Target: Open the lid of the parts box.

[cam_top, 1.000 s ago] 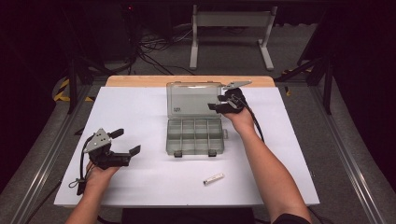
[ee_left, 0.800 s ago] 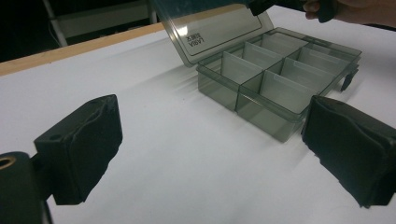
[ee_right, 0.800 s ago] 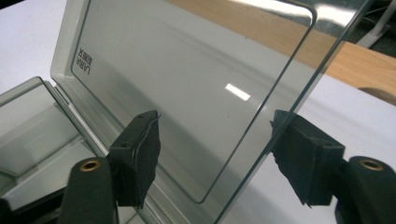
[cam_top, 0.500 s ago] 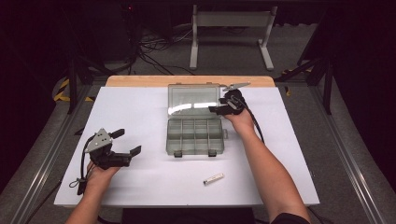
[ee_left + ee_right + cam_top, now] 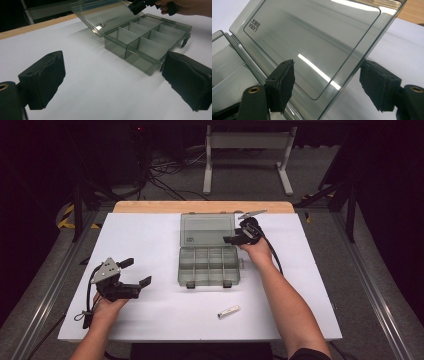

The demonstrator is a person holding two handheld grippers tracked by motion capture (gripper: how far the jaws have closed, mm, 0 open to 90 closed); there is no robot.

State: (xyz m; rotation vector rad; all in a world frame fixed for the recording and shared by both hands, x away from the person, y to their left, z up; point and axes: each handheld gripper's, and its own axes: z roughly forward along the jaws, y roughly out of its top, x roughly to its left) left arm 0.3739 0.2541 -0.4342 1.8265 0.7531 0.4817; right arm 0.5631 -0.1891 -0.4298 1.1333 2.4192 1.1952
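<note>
While lid (image 5: 206,229) stands open: box (image 5: 209,266) mid-table, empty
Right gripper (image 5: 325,86): jaws just widening, straddling lid edge, no grip
Left gripper (image 5: 134,273): wide open, idle
Left to do: tube (image 5: 229,311) not yet boxed

A white table top (image 5: 150,230) with a bare wooden strip (image 5: 200,206) along its far edge stands on a grey floor (image 5: 385,285). Beyond that edge a pale metal stand (image 5: 247,155) and a tangle of black cables (image 5: 165,177) lie in dim light — the room behind is dark.
</note>
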